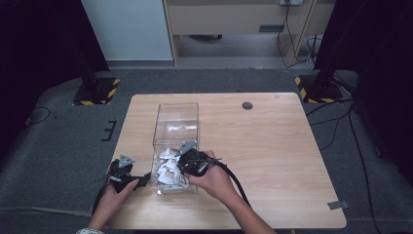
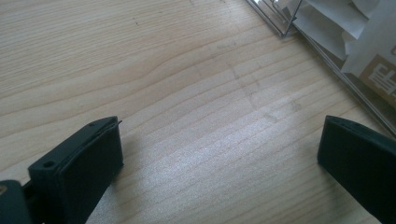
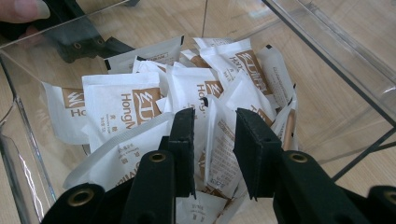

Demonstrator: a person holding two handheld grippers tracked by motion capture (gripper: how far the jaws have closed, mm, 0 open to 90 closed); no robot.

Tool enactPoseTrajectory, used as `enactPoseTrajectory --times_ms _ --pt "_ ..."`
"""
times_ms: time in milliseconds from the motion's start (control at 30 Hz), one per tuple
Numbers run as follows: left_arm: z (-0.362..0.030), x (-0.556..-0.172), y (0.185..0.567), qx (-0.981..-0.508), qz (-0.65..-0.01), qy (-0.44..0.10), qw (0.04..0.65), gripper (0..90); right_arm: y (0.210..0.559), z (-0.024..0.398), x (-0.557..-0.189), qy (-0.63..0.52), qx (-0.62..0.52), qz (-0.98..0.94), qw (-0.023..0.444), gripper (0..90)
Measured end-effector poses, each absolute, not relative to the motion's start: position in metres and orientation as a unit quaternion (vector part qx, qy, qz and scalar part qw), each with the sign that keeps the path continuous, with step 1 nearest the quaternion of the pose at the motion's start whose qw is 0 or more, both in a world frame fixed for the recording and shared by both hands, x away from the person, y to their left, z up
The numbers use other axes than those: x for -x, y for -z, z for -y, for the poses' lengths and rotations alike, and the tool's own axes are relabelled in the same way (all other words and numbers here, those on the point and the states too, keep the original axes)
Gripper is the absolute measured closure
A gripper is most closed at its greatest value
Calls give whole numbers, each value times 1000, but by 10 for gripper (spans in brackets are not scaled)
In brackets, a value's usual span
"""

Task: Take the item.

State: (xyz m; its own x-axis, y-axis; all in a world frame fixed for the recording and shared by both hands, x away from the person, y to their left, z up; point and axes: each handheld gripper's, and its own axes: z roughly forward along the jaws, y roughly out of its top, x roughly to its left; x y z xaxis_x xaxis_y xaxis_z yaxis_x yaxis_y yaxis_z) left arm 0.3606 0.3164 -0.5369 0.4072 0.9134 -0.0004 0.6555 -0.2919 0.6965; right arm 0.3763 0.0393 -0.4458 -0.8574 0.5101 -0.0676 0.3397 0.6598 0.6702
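Black right gripper point(image 3: 214, 149) jaws sit narrow around one white packet point(image 3: 219, 144) in the clear box point(image 1: 160, 117), left gripper point(image 2: 219, 163) gapes wide, and that thin packet might slip

fingers point(image 3: 256, 144): black, brass-ringed holes | plates: grey triangular | cable: black

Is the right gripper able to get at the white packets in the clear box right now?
Probably yes. The right gripper is already down through the clear box's open top, its jaws a little apart astride an upright white packet, with nothing between them and the pile.
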Motion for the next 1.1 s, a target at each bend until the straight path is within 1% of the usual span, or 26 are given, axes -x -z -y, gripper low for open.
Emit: enactPoseTrajectory --times_ms 367,533,800,1100 --pt "-316 -361 537 -777 -504 -204 315 0 453 -42 -379 -328 -240 -906 117 764" --pt "-316 -361 537 -778 -504 -204 315 0 452 -43 -379 -325 -244 -906 115 777" --pt "-316 -361 537 -778 -503 -204 315 0 452 -44 -379 -323 -239 -909 115 872" --pt "-316 -361 537 -778 -503 -204 316 0 443 -39 -374 -348 -229 -903 109 879"
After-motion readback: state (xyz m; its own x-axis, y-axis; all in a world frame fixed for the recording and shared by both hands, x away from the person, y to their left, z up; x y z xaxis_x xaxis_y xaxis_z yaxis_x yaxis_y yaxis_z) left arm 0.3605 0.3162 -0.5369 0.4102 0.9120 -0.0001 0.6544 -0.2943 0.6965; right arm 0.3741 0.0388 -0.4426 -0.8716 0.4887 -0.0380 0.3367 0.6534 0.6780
